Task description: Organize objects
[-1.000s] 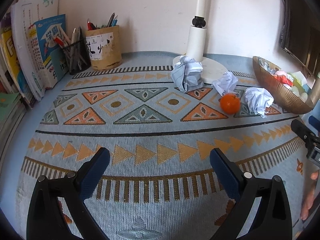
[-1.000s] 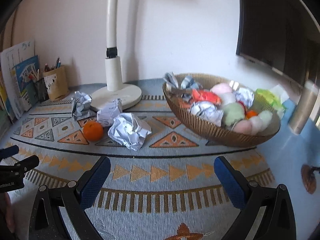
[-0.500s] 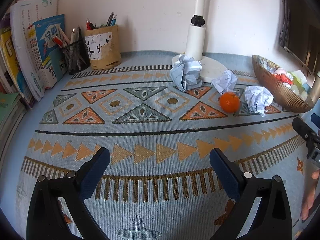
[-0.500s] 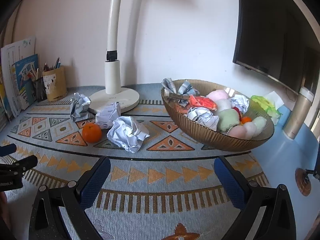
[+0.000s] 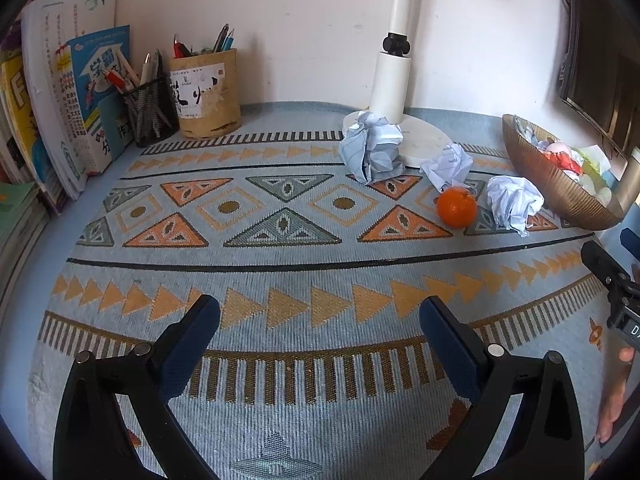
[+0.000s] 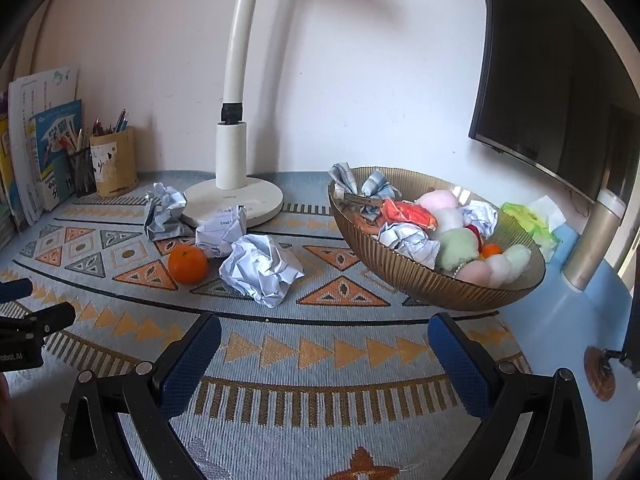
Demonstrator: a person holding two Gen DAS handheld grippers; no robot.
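Patterned desk mat [image 6: 320, 344] held three paper balls, an orange [image 6: 187, 264] and a full bowl [image 6: 432, 284].
Left gripper [image 5: 320, 316] and right gripper [image 6: 324, 332] were held wide, empty; the nearest paper ball [image 6: 262, 270] was best approached squarely.

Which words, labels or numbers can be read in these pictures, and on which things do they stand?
"Email" on the crumpled paper beside the lamp base.
"学霸" on the blue book.
Pen holder label: brush characters, unreadable.
Other book covers: too small or blurred.
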